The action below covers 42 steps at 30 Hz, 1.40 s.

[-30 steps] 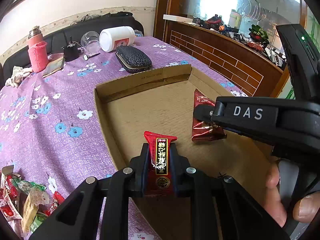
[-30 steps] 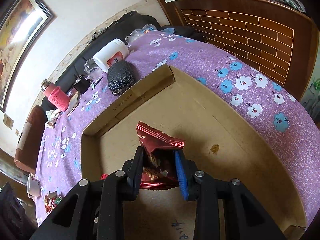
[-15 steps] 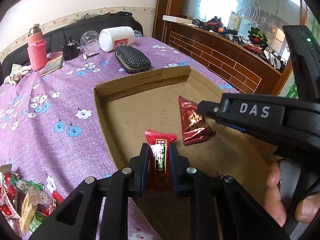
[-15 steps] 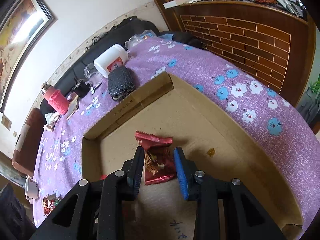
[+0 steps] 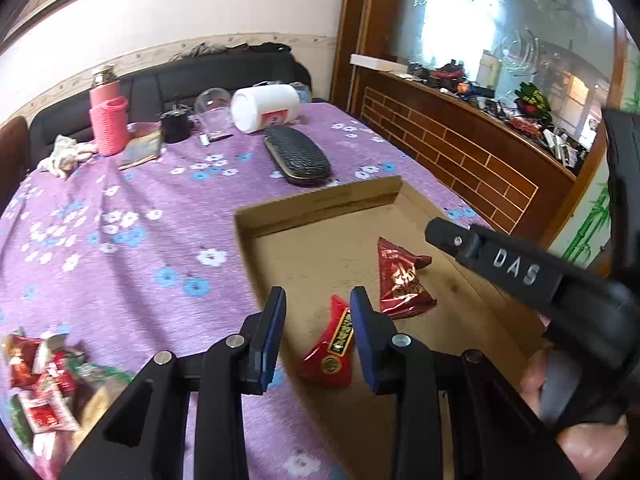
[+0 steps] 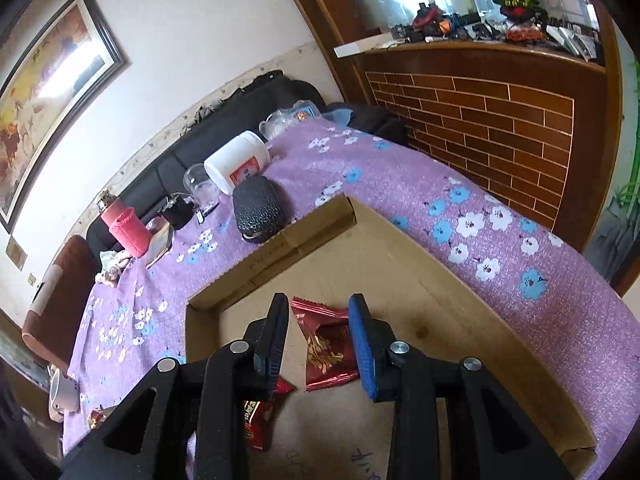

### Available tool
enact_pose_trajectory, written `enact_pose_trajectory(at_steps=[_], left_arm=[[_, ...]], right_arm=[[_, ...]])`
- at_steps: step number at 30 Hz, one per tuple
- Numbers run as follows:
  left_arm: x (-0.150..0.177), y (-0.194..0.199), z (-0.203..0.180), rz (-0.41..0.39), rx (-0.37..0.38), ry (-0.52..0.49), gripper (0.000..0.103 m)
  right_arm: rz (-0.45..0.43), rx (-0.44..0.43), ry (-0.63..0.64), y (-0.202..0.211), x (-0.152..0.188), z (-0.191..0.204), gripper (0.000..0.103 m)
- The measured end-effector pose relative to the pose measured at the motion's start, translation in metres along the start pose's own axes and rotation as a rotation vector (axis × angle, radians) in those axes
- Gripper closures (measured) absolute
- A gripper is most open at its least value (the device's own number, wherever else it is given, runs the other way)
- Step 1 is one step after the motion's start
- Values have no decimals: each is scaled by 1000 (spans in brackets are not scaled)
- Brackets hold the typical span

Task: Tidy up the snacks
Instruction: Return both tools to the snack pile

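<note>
The left tool [image 5: 318, 330] is spread wide and holds nothing. Just past its right finger, a bright red snack [image 5: 334, 350] with a gold label lies flat on the floor of the box [image 5: 320, 204], near the box's left wall. The finger hides part of it, so contact cannot be told.

The right tool [image 6: 318, 338] is also wide and grips nothing. Between its fingers, lower down on the box floor, lies a dark red packet [image 6: 326, 350], flat and free of both pads. In the left view that packet [image 5: 402, 280] sits right of and a little beyond the bright red snack, close to it but apart, with the right tool's black arm marked DAS above and to its right.

The box is a shallow cardboard tray on the table [image 5: 120, 240], which wears a purple cloth with blue and white flowers. At the near left of the table is a loose pile of snacks [image 5: 44, 392] in red, green and yellow wrappers.

Just beyond the box's far wall rests a black case [image 5: 298, 156]. Farther still are a white jar [image 5: 264, 106] on its side, a clear cup [image 5: 214, 112] and a pink bottle [image 5: 107, 116] at the far left. A brick-pattern wooden counter [image 6: 500, 120] runs along the right.
</note>
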<state>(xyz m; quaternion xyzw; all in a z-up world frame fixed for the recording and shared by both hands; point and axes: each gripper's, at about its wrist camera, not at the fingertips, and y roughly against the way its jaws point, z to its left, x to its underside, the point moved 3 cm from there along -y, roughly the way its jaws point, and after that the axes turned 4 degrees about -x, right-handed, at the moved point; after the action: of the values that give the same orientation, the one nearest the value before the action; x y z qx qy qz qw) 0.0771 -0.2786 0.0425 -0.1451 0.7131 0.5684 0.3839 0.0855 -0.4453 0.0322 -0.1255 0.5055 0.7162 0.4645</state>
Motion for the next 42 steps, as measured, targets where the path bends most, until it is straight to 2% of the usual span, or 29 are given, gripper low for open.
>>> enact_pose_trajectory(at_steps=[7, 11, 14, 18, 23, 25, 27, 31, 35, 42], left_arm=[[11, 39, 22, 9, -44, -12, 68], [28, 57, 44, 23, -64, -15, 65], [40, 73, 74, 40, -69, 27, 65], [65, 96, 135, 68, -87, 120, 65], [99, 107, 196, 129, -129, 192, 65], [111, 108, 211, 139, -145, 197, 65], [120, 103, 217, 162, -152, 196, 65], [124, 96, 209, 167, -154, 143, 65], [123, 88, 207, 163, -193, 107, 59], [121, 74, 207, 176, -180, 88, 51]], right_arm=[[-19, -64, 44, 8, 4, 15, 70], [-19, -139, 125, 13, 12, 39, 70], [17, -233, 214, 13, 26, 64, 70], [121, -370, 321, 8, 56, 101, 70], [224, -476, 395, 4, 89, 130, 70], [250, -485, 430, 4, 100, 137, 70], [237, -471, 465, 6, 104, 141, 70], [226, -475, 482, 7, 107, 143, 69], [231, -480, 480, 6, 105, 144, 69], [239, -500, 506, 9, 109, 149, 65]])
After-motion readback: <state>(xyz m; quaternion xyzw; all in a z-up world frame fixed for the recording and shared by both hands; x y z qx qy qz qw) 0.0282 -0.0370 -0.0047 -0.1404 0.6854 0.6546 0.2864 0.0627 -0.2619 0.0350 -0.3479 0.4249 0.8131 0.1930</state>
